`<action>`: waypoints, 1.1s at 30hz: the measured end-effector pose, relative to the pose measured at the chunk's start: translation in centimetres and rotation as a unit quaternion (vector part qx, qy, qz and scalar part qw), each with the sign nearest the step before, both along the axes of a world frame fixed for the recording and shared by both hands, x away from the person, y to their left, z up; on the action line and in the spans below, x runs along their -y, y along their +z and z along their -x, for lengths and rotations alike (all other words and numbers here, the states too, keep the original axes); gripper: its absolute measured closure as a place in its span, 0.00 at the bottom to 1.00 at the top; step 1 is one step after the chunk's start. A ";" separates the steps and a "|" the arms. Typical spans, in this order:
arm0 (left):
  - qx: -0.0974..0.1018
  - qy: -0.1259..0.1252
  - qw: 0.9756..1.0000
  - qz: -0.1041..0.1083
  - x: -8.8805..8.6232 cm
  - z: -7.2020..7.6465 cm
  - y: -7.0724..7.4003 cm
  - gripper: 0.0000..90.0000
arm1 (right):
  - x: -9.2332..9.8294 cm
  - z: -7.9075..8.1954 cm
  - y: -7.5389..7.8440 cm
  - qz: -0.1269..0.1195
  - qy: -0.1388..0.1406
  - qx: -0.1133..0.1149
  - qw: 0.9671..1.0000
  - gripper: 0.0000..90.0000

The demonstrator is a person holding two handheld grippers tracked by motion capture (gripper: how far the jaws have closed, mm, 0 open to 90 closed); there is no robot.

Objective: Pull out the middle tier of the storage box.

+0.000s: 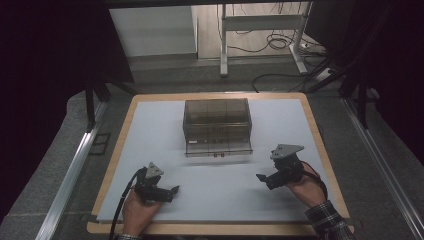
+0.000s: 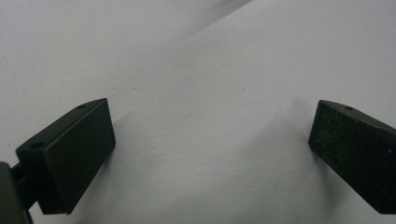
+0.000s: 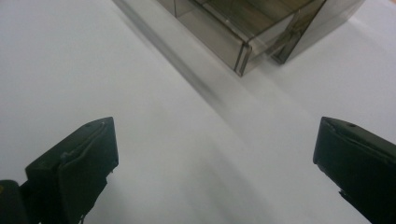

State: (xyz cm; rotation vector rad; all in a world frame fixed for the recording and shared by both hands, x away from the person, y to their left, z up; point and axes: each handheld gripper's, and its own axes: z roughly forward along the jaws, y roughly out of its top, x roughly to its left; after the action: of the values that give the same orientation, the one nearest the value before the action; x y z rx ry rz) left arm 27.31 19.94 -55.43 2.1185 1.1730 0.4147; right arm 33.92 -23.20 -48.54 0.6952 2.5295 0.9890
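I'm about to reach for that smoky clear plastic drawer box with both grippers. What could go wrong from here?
The smoky clear plastic drawer box stands loose on the white table sheet, so a one-sided push may slide or turn it.

Its bottom drawer juts out in front; a knock from the open right gripper might shove it in or pull it askew.

The open left gripper lies low over the sheet and may snag it.

left gripper [image 1: 172,190]: jaws wide apart, nothing between, pointing right | right gripper [image 1: 261,177]: jaws wide apart, nothing between, pointing left
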 end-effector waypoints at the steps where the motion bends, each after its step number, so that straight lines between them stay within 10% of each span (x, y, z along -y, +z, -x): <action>1: 0.000 0.000 1.000 0.000 0.0 0.0 0.0 0.00 | 0.1 0.1 -0.1 -0.001 -0.002 -0.001 1.000 0.00; 33: 0.000 0.000 1.000 0.000 0.0 0.0 0.0 0.00 | 2.2 2.0 -4.7 -0.016 -0.050 -0.031 0.998 0.00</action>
State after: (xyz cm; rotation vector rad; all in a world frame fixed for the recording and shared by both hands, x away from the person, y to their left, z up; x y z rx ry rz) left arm 27.32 19.95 -55.43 2.1178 1.1731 0.4150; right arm 31.89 -25.44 -53.25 0.8653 2.5101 0.9903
